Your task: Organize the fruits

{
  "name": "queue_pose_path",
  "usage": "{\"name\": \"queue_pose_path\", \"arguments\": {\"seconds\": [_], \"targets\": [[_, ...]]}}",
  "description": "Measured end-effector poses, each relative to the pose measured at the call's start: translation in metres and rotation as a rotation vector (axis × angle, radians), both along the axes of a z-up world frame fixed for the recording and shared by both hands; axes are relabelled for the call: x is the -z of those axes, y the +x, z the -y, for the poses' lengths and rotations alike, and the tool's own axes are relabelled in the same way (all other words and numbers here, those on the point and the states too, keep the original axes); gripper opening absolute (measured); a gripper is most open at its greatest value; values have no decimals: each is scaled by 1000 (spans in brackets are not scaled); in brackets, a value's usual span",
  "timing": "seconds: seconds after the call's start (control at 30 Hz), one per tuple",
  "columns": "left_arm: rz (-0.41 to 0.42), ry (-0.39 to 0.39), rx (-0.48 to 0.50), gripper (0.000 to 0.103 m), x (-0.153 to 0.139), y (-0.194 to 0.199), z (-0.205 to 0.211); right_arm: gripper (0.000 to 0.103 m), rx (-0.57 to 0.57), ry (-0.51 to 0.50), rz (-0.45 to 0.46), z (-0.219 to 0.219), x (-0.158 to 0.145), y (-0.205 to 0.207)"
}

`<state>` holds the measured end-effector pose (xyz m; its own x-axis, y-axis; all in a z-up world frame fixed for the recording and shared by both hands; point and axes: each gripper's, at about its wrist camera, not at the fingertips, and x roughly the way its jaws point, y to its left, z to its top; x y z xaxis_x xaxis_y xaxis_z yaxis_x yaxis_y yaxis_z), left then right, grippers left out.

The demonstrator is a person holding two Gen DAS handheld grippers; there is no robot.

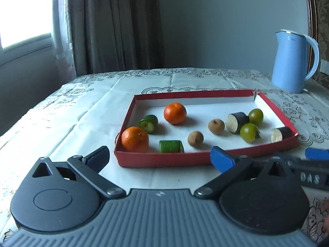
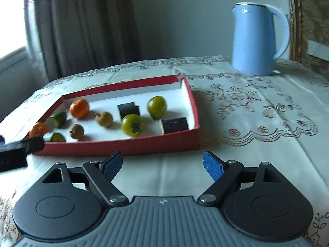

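Note:
A shallow red box with a white floor sits on the table. In it lie two oranges, two cucumber pieces, two brown longans, two green tomatoes and two dark-skinned cut pieces. My left gripper is open and empty just in front of the box's near wall. My right gripper is open and empty in front of the box's right corner; part of it also shows in the left wrist view.
A light blue kettle stands at the back right of the table. An embroidered white tablecloth covers the table. Curtains and a window hang behind on the left.

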<state>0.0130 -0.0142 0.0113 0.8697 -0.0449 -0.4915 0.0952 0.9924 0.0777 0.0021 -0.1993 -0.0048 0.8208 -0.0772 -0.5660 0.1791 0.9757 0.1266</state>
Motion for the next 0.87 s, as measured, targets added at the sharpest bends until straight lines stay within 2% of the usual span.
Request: {"name": "queue_pose_path", "arguments": {"seconds": [0.13, 0.27, 0.4, 0.57, 0.87], "targets": [[16, 20, -20, 103, -1, -7, 2, 86, 49, -14, 1, 0, -3, 1], [11, -22, -15, 103, -6, -10, -2, 86, 40, -32, 10, -7, -6, -2], [22, -3, -36, 103, -9, -12, -2, 86, 38, -43, 11, -13, -9, 0], [0, -5, -24, 103, -9, -11, -4, 86, 32, -56, 12, -17, -11, 0], [23, 24, -22, 103, -8, -15, -1, 86, 26, -65, 11, -21, -12, -1]]}}
